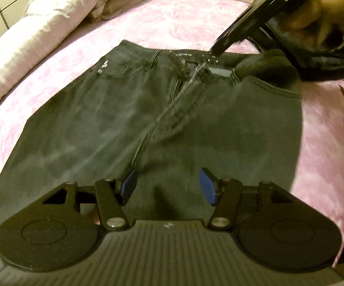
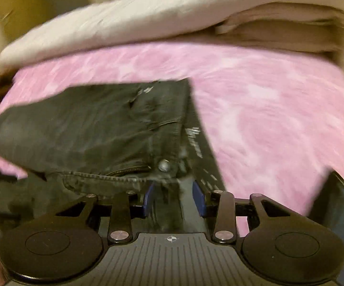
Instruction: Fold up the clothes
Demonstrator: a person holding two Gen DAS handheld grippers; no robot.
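Dark grey jeans (image 1: 114,119) lie flat, front up, on the pink floral bedspread (image 1: 176,21), waistband toward the far side, fly unzipped. Left gripper (image 1: 168,186) is over the crotch seam area, blue pads (image 1: 206,186) spread apart, nothing between them. Right gripper (image 2: 173,196) is at the waistband just beside the metal button (image 2: 164,165), pads partly apart with denim lying between; whether they pinch it cannot be told (motion blur). In the left wrist view a hand (image 1: 327,7) holds the right gripper. Folded white quilt (image 1: 52,12) sits at the bed's far edge.
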